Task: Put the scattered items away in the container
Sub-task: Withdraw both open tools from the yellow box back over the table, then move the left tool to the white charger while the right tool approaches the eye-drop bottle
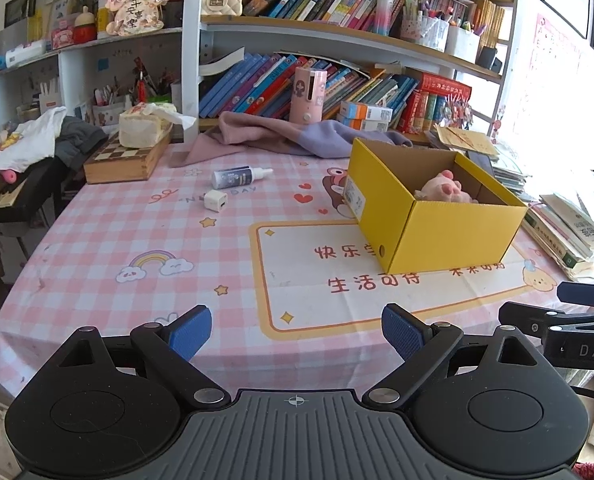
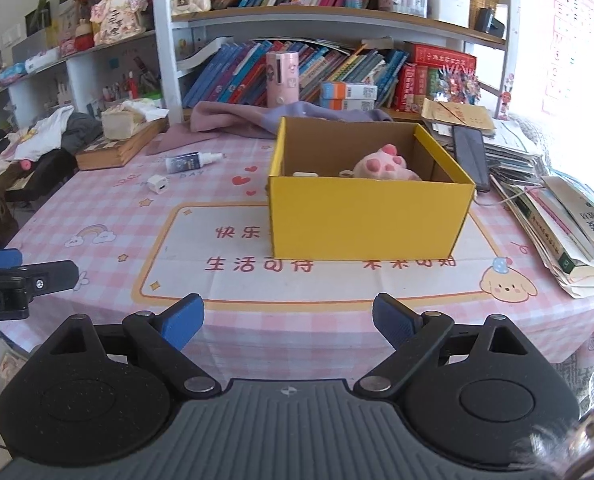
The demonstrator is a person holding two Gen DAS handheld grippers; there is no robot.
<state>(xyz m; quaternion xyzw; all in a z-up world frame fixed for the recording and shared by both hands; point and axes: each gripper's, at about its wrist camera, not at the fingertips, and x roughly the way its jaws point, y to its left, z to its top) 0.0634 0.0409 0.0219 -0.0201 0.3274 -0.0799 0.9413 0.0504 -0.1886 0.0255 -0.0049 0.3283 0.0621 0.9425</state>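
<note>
A yellow cardboard box (image 1: 453, 236) (image 2: 369, 220) stands open on the pink checked tablecloth (image 1: 137, 240) (image 2: 109, 216). A pink plush toy (image 1: 445, 190) (image 2: 385, 166) lies inside it, beside a pale flat item (image 2: 305, 175). A small spray bottle (image 1: 239, 176) (image 2: 191, 161) and a white charger plug (image 1: 215, 200) (image 2: 157, 183) lie on the cloth left of the box. My left gripper (image 1: 297, 334) hangs open over the table's near edge, nothing between its blue pads. My right gripper (image 2: 289, 326) is open too, in front of the box.
A wooden chess box (image 1: 125, 160) with a tissue pack sits at the back left. A purple cloth (image 1: 281, 136) lies behind the box. Stacked books and papers (image 2: 557, 220) and a dark phone (image 2: 471, 156) crowd the right side. Bookshelves fill the back wall.
</note>
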